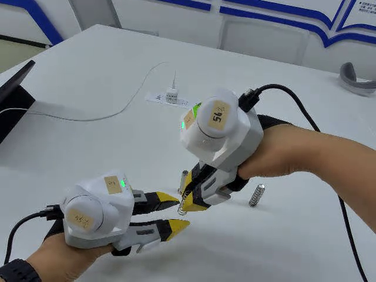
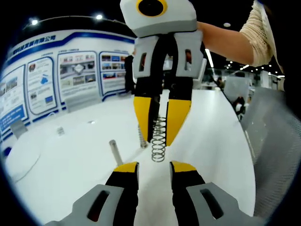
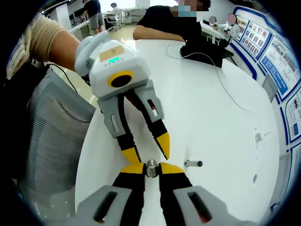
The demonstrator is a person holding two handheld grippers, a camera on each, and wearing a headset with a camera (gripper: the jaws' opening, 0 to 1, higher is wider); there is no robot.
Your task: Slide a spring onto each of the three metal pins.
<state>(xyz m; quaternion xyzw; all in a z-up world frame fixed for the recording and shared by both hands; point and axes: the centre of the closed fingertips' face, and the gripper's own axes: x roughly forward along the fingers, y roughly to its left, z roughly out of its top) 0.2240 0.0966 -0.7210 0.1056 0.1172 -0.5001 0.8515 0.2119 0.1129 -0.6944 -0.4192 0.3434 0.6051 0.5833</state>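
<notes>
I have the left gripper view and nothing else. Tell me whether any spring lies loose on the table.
Observer: Yes. In the head view a loose spring lies on the table, apart from the right gripper, on the side away from the left gripper.
Operator: Report the grip from the other side.
Observer: The right gripper view shows the held spring end-on, pinched between the jaw tips.
Operator: Name the nearest pin from there.
Observer: In that view a bare pin shows just to the right of the jaw tips.
</notes>
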